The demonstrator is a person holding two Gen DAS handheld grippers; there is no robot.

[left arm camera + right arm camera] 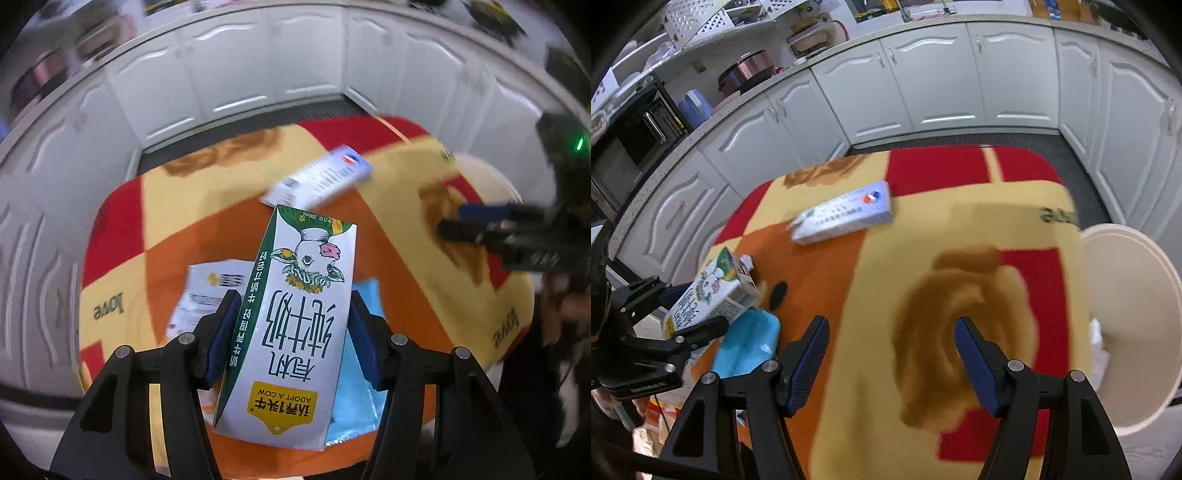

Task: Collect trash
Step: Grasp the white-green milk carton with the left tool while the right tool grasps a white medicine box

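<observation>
While the left hand-held gripper (291,325) is clamping the white-and-green cow-printed milk carton (291,317) above the red, orange and yellow blanket-covered surface (960,229), the right hand-held gripper (892,350) is hovering open and empty; the cream round bin (1137,332) is holding only white scraps, so the white-and-blue flat box (846,214), blue packet (750,343) and papers (210,291) are waiting.

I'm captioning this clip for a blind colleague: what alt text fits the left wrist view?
The left gripper clamps a white and green milk carton between its blue pads, above a table covered in a red, orange and yellow cloth. A flat white box, papers and a blue packet lie on the cloth; the right gripper reaches in from the right.
</observation>
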